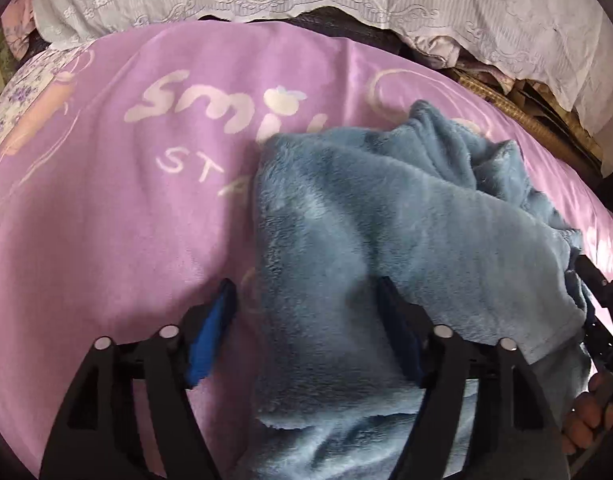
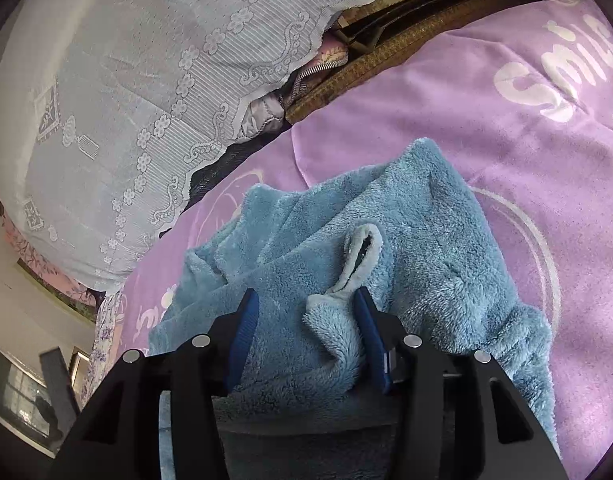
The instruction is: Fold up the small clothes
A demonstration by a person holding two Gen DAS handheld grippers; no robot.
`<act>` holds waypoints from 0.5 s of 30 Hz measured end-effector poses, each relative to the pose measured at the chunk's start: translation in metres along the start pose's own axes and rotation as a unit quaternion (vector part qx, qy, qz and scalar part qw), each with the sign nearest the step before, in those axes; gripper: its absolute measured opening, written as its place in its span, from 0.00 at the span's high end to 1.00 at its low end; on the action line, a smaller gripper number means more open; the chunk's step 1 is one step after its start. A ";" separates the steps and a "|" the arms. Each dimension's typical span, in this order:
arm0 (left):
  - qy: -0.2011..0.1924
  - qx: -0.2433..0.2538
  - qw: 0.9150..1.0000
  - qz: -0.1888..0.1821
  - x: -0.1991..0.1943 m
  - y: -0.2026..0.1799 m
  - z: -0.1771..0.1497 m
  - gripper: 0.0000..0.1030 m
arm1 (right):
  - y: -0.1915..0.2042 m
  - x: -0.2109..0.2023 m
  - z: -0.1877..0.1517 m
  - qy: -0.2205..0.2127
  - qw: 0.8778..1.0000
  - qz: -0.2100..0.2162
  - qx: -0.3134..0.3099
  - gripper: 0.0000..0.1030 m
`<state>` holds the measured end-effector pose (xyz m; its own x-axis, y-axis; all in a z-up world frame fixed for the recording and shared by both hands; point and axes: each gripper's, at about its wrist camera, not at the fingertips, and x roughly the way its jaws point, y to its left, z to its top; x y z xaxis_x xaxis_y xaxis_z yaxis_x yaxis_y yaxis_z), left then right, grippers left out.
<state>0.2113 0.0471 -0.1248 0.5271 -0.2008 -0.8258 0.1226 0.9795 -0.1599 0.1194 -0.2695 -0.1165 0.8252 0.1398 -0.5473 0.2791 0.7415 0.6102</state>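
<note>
Blue fleece garment (image 1: 386, 220) lying crumpled on purple blanket (image 1: 106, 220). Left gripper (image 1: 306, 308) jaws apart, straddling fleece without pressing. Right gripper (image 2: 306, 312) jaws apart around a fleece fold, grip uncertain.

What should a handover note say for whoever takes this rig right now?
Left gripper: open, jaws astride the blue fleece garment, not pinching it.
Right gripper: jaws apart, a bunched fold of fleece between them; whether the pads press on it is unclear.
Garment: rumpled on the purple blanket, a cuff sticking up.
Done: no neat fold visible.
Left: spread it flat, then fold.
</note>
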 end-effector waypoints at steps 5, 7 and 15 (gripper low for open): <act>-0.038 -0.032 0.998 0.026 -0.045 0.011 -0.015 0.38 | -0.003 -0.002 0.002 0.010 1.000 0.008 0.009 0.52; -0.053 -0.023 0.998 0.019 -0.062 -0.001 -0.023 0.38 | 0.006 -0.012 0.001 0.006 1.000 -0.024 -0.001 0.52; -0.027 0.061 0.998 0.003 -0.018 -0.062 -0.020 0.36 | 0.061 -0.004 -0.016 0.089 0.988 0.089 -0.090 0.53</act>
<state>0.1773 -0.0092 -0.1108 0.5731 -0.1979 -0.7952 0.2193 0.9721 -0.0839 0.1253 -0.2143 -0.0869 0.7499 0.3802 -0.5414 0.0317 0.7968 0.6034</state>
